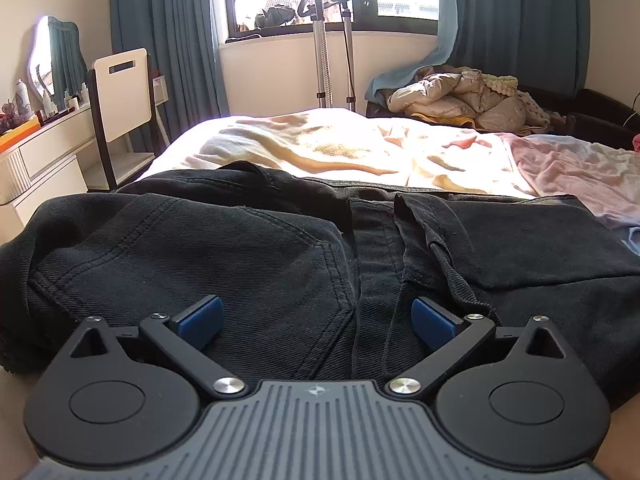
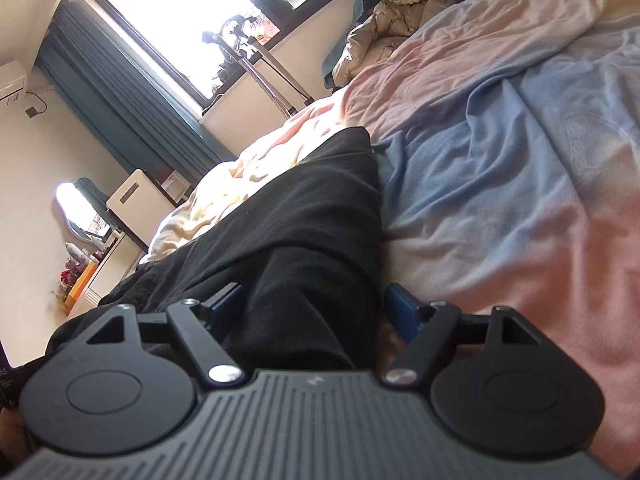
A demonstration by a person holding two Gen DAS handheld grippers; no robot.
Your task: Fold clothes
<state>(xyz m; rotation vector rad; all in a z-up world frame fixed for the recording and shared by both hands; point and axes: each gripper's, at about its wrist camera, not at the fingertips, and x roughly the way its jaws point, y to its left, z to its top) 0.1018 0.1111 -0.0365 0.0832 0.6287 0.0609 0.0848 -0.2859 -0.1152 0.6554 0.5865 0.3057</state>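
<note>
Left wrist view shows the black denim jeans (image 1: 248, 248) lying flat across the bed (image 1: 320, 148) for folding, the left gripper (image 1: 316, 318) over the seat with jaws spread, while the right gripper (image 2: 316, 308) straddles a trouser leg, jaws spread without pinching it.

Hardly any writing can be read in either view. At the far left edge of the right wrist view, a dark object (image 2: 5, 376) cut off by the frame carries pale letters that look like "AS", the rest being out of view. The small emblem (image 1: 319, 391) moulded on the ribbed grey housing of the left tool is a mark, not text.
</note>
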